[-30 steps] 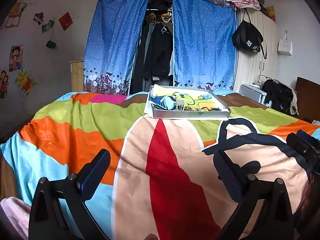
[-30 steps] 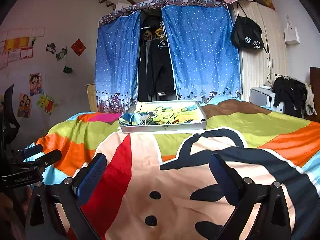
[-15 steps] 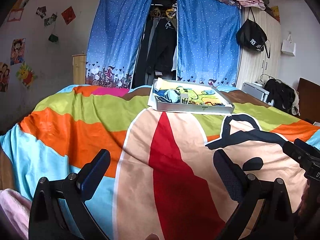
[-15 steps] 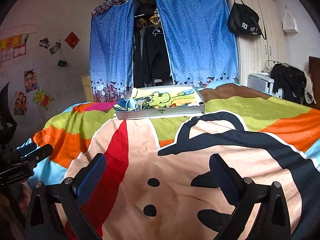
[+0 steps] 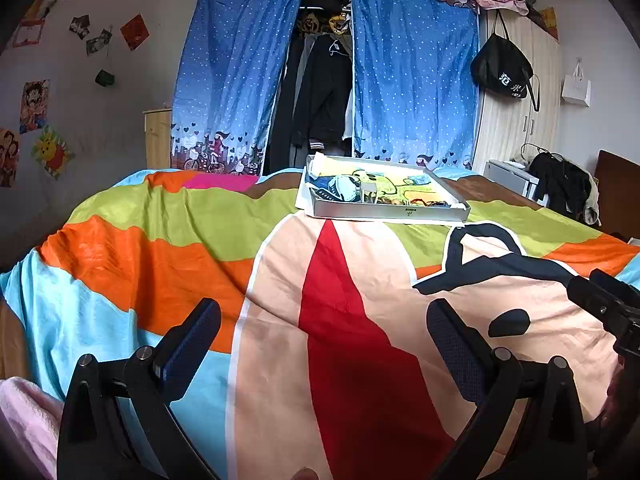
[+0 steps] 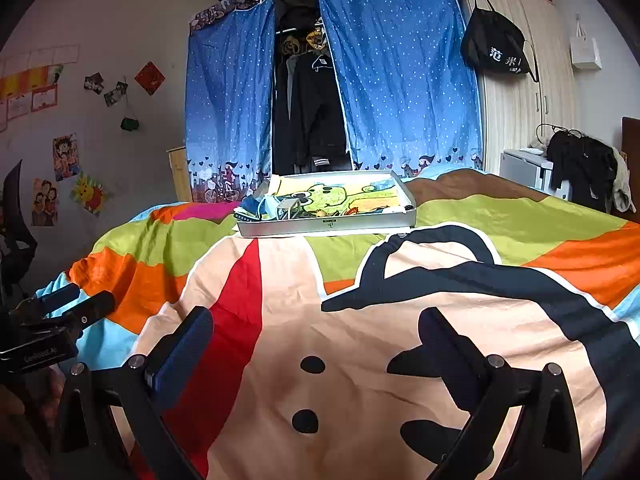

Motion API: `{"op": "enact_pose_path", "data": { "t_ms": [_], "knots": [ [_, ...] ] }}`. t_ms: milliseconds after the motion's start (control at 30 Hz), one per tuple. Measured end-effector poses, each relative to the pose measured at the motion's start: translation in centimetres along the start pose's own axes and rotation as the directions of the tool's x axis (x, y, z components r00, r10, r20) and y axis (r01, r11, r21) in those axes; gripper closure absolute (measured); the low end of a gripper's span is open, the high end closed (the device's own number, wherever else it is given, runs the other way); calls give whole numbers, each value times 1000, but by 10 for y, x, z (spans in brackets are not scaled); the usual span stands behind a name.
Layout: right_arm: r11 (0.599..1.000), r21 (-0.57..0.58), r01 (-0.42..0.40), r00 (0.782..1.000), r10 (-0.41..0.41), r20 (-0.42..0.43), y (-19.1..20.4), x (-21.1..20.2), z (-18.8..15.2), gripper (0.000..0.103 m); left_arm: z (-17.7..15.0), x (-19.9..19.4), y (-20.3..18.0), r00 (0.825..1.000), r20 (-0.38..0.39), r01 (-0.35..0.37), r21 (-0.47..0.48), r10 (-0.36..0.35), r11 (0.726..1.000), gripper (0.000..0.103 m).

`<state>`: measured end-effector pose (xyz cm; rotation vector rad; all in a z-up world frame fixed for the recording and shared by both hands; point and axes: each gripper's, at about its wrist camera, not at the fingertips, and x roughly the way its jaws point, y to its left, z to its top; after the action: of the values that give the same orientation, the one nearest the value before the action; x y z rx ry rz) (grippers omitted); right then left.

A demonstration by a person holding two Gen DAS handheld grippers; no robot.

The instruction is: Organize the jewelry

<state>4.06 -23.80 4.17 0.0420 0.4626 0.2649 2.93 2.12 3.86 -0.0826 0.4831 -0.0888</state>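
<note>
Jewelry [image 5: 416, 201], a small jumble of little bits too tiny to tell apart, lies along the near edge inside a flat grey metal tray [image 5: 384, 213] with a yellow-green cartoon picture on its bottom. In the right wrist view the same bits [image 6: 328, 213] sit behind the tray's [image 6: 324, 227] front wall. A blue and white bundle of cloth [image 5: 340, 189] rests in the tray's left end, next to a small see-through box [image 5: 368, 190].

The tray sits on a big bright bedspread [image 5: 168, 240] with orange, green, light blue and red patches. It is far ahead of both grippers, well apart from them.

The left gripper [image 5: 323, 334] hangs low over the bedspread with its two black fingers spread wide. Nothing is between them. From this gripper the tray is straight ahead and a little to the right.

The right gripper [image 6: 316, 338] is also low over the bedspread, spread wide with nothing in it. From this gripper the tray is straight ahead. The left gripper shows at its left side, and the right one shows at the left gripper's right side.

Behind the tray hang blue dotted curtains [image 6: 404, 88], with dark clothes [image 6: 308, 112] between them. A black bag [image 6: 494, 50] hangs on a pale wardrobe to the right.
</note>
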Motion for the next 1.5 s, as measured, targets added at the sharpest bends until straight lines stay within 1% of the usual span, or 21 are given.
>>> {"op": "enact_pose_path", "data": {
  "t_ms": [567,967,1500],
  "knots": [
    [1000,1,-1,1000,1,2,0,-3,0,0,-1,2,5,1000,-1,-3,-4,3,1000,2],
    [1000,2,-5,1000,5,-3,2,0,-2,0,-5,4,1,1000,0,-6,22,6,1000,2],
    [1000,1,-6,1000,6,-5,2,0,-4,0,-6,3,1,1000,0,-5,24,5,1000,2]
  ]
}}
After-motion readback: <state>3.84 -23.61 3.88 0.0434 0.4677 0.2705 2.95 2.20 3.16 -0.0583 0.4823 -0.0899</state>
